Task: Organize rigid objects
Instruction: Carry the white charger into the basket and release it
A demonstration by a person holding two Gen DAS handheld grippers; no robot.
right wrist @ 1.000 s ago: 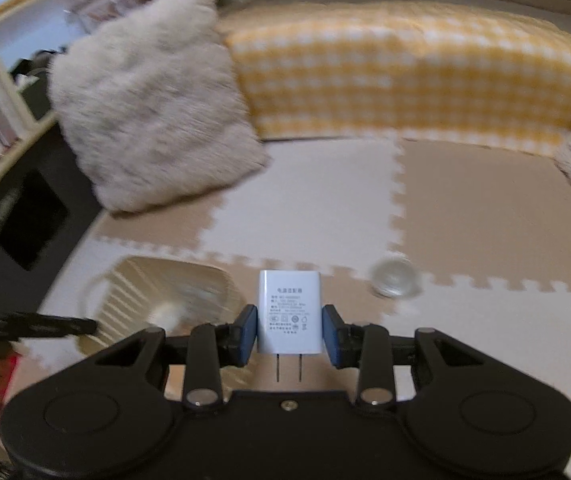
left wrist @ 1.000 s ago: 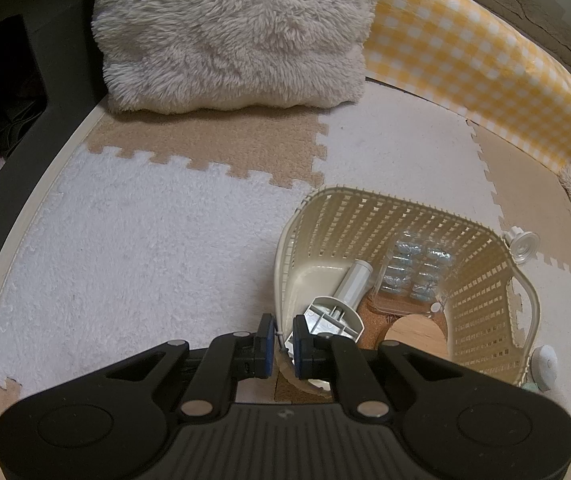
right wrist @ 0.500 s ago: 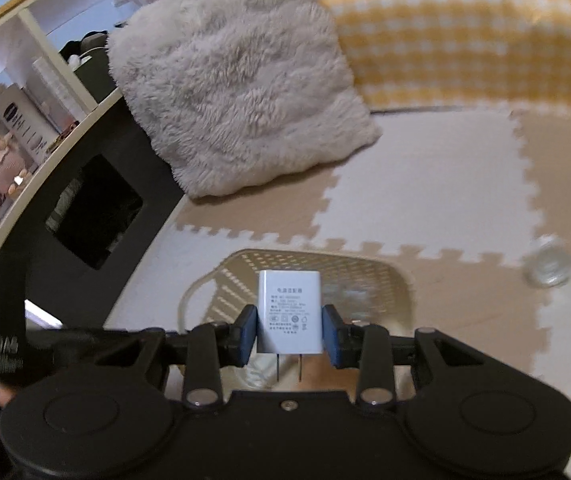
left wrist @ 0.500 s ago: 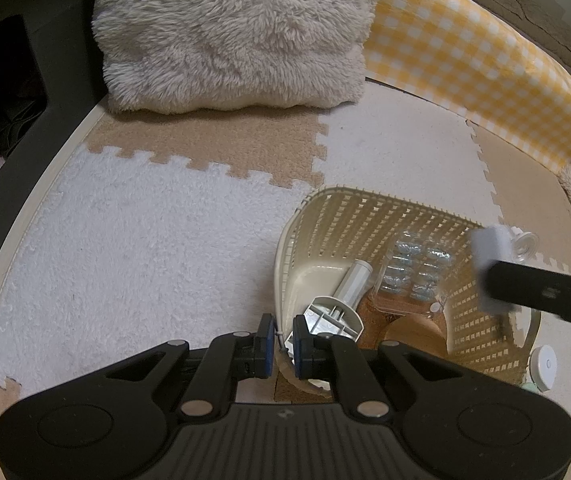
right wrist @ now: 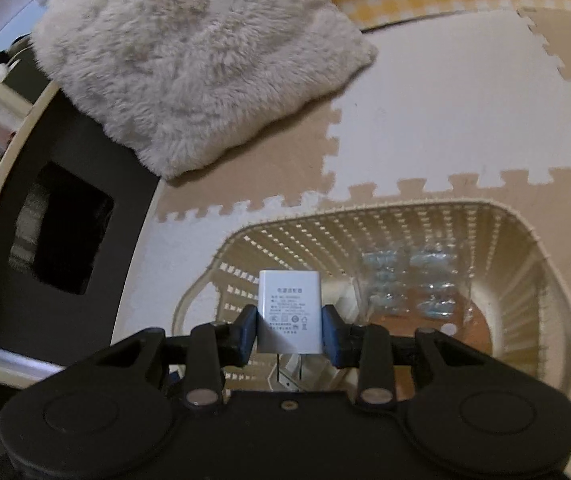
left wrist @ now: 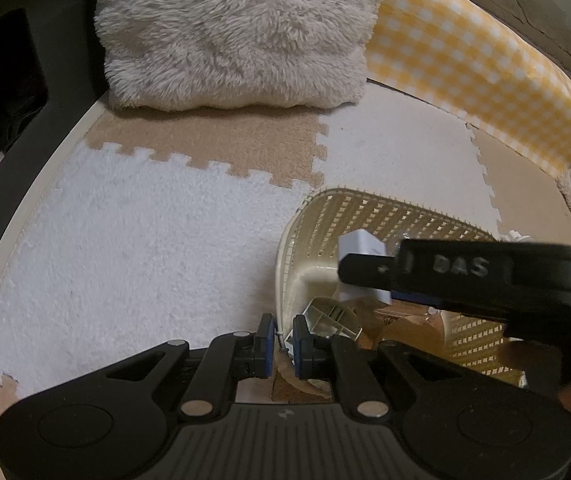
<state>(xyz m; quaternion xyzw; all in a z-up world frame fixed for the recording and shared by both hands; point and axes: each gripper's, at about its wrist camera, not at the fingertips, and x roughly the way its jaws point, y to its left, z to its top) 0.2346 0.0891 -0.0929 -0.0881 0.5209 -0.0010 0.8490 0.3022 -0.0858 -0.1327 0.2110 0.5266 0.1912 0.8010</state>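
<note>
left gripper (left wrist: 282, 346): I've got it pinched on the basket (left wrist: 285, 248) rim so it stays put
right gripper (right wrist: 289, 330): clamped on the charger (right wrist: 289, 312), over the basket, ready to drop

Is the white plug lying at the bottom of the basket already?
No, the white plug is clamped between the jaws of the right gripper, held above the open basket.

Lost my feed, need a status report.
Left tongs clamped on basket rim. Right tongs grip white charger above basket. Drop path clear.
</note>
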